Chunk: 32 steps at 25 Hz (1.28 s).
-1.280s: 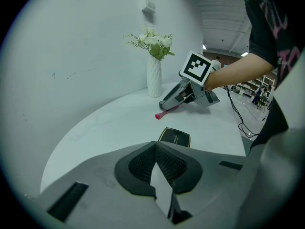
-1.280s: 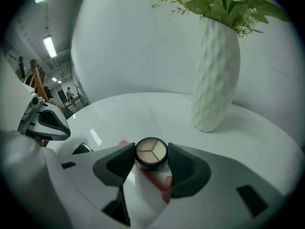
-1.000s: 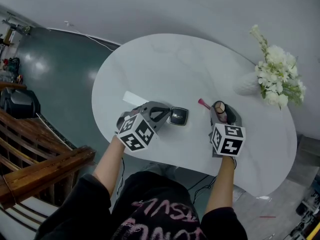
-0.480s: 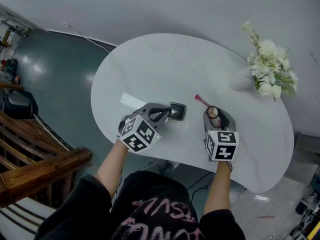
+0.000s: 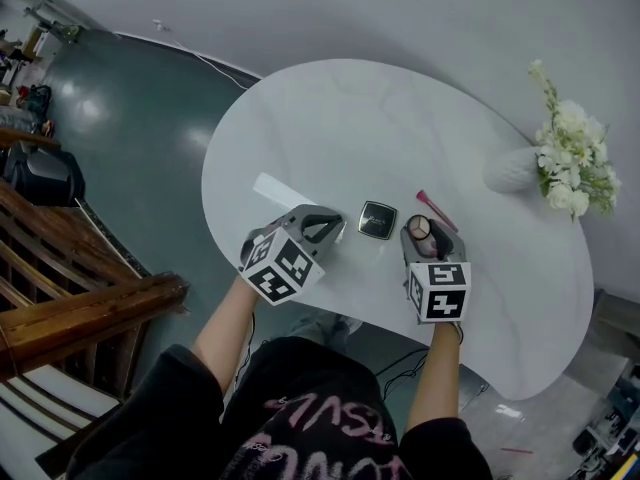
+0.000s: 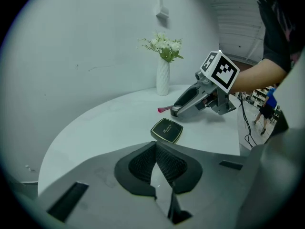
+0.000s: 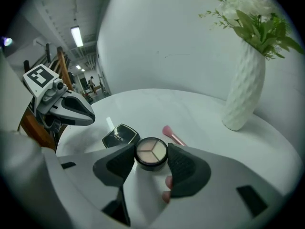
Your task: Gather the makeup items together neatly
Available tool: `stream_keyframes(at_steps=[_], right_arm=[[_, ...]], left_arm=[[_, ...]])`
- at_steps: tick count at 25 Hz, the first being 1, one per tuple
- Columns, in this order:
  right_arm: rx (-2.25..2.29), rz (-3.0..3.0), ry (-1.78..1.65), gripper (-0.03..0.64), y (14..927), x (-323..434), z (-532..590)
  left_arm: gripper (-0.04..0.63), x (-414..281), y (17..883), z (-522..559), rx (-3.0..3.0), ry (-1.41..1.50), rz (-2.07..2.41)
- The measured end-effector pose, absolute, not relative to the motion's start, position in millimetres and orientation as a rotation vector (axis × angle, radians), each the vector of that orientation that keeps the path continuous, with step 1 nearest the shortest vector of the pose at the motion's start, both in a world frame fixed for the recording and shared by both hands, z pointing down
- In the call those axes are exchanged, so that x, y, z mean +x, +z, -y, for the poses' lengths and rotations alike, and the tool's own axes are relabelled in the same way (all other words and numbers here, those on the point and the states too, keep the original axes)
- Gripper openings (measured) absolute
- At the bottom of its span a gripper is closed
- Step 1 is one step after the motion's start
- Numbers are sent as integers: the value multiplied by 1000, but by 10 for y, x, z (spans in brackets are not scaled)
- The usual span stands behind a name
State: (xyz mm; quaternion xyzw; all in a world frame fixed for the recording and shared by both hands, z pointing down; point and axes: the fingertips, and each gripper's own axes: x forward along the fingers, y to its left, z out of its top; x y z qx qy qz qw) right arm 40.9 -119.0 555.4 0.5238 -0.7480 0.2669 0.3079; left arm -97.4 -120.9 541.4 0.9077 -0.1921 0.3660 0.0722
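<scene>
A black square compact [image 5: 377, 220] [image 6: 167, 130] [image 7: 120, 135] lies flat on the white table [image 5: 330, 128]. My left gripper [image 5: 337, 230] [image 6: 155, 149] is shut and empty, its tip a short way left of the compact. My right gripper [image 5: 420, 236] [image 7: 151, 151] is shut on a round three-shade palette [image 5: 420, 229] [image 7: 151, 149], just right of the compact. A pink brush [image 5: 436, 210] [image 6: 164, 109] [image 7: 174, 137] lies just beyond the palette. In the left gripper view the right gripper [image 6: 177, 110] rests low on the table beside the brush.
A white vase of white flowers [image 5: 515, 168] [image 6: 163, 78] [image 7: 244, 94] stands at the table's far right. A white strip [image 5: 283, 191] [image 7: 110, 124] lies left of my left gripper. The table's near edge runs just under both grippers; a wooden railing [image 5: 90, 318] stands at left.
My right gripper has carried the palette left, from right of the brush to beside the compact. My left gripper's tip, which touched the compact, now stands slightly apart from it.
</scene>
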Motion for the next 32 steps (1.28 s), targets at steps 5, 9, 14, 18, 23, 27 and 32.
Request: stream_keyframes(at_steps=[5,9,14,18,23,27,32], right_arm=[[1336,1978,686,273,5626,312,1185],[1323,1966,680,273,5668,315,1185],[1327,1966,692,273,5701,314,1156],[1321,1970,686,273,5698,302,1151],[1318,1980,693,289,5693,297,1131],[1348,1991,676,291,5617,333,1119],[1432,2004,689,290,5490,484,1063]], left_arm=[[12,-1061,5468,1183,2710,1106,590],[12,-1056,5478,1173,2710,1114,585],[12,-1053,5485,1167,2707,1120,580],[12,-1038,5488,1151,2711,1128,570],[12,-1018,5488,1140,2712,1133,561],[12,-1012,5461,1138,2717,1136,564],[12,-963,5406,1148,2737,1142,554]])
